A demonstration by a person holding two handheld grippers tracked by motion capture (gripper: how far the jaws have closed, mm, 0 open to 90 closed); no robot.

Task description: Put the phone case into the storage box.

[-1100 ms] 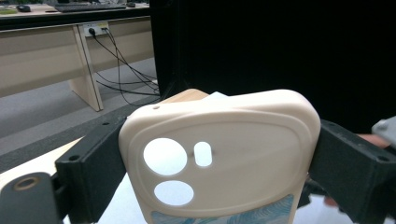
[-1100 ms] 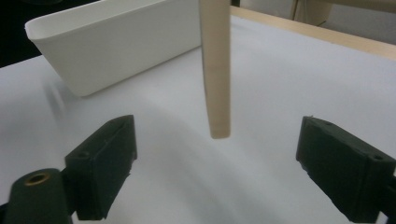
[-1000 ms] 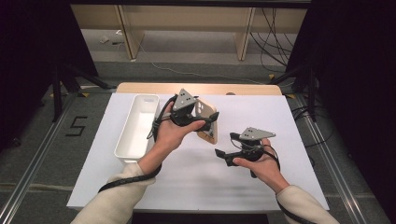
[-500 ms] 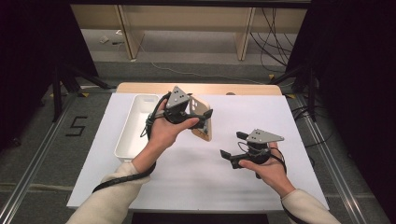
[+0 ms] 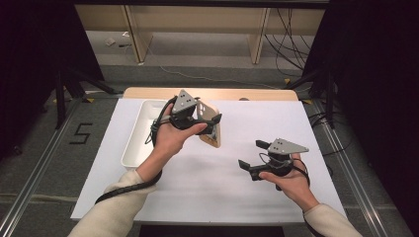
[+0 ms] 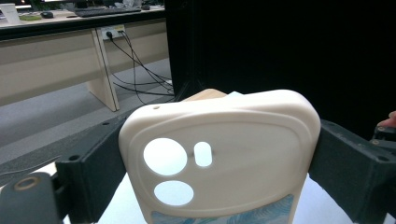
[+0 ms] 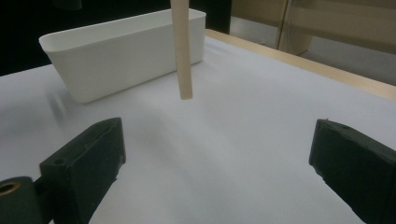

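Note:
A cream phone case (image 6: pixel 219 154) with camera cut-outs hangs upright above the table, pinched at its sides by my left gripper (image 6: pixel 219 163). From above, the case (image 5: pixel 211 129) and left gripper (image 5: pixel 210 121) hover over the white sheet just right of the tray. The case's edge (image 7: pixel 181 51) shows as a thin tan strip in the right gripper view. My right gripper (image 5: pixel 254 158) rests low at the right of the sheet, jaws wide apart and bare (image 7: pixel 212 168), pointing left toward the tray.
A white oblong tray (image 5: pixel 138 136) stands on the left of the white sheet (image 5: pixel 207 187); its long wall (image 7: pixel 121 56) shows in the right gripper view. The wooden table edge (image 5: pixel 148 93) lies at the back, with desk legs and cables on the floor beyond.
My left gripper has carried the phone case leftward and slightly back, closer to the tray. The right gripper has drifted a little right and toward me, still open.

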